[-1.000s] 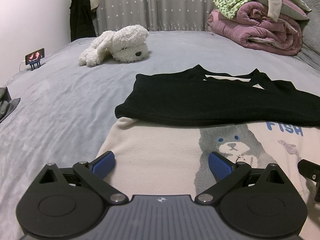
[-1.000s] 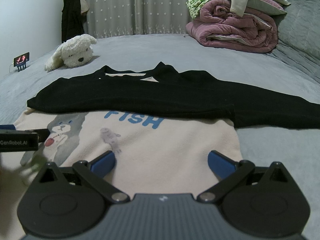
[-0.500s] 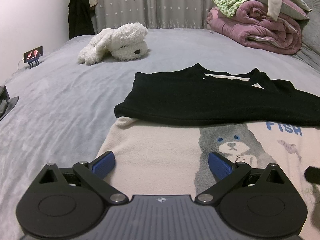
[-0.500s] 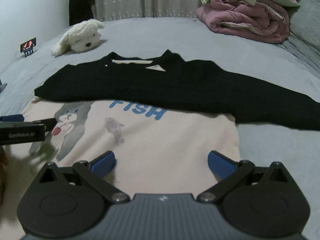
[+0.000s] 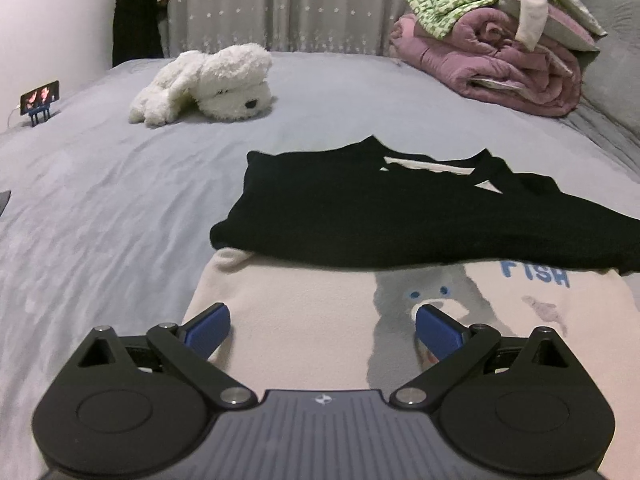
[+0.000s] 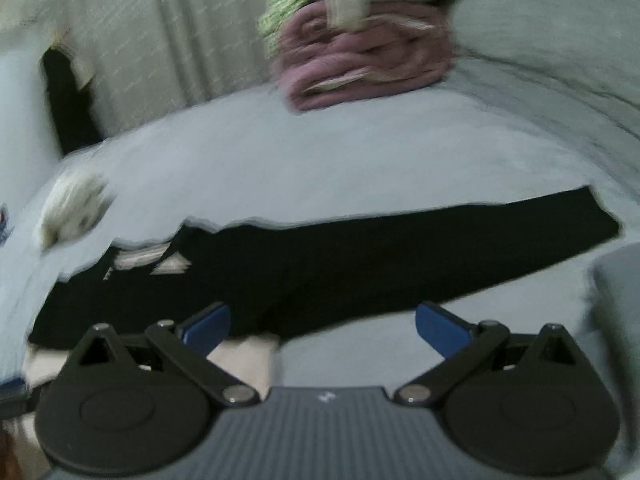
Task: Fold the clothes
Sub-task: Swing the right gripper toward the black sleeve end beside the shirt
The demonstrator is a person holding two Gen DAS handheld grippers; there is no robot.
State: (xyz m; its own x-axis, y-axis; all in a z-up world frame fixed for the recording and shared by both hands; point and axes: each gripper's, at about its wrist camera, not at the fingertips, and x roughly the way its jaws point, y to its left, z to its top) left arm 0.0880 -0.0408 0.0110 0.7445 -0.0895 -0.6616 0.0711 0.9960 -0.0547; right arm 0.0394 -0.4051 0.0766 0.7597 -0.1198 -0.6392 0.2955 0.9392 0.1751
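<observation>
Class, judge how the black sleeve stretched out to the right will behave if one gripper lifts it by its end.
The sleeve lies flat and thin on the bed, so it is probably floppy and would drape from the jaws. It looks light. It joins the sweater, so pulling may drag the body.

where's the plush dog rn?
In the left wrist view, the white plush dog lies upper left on the grey bed, beyond the black sweater, left of the pink blanket pile.
</observation>
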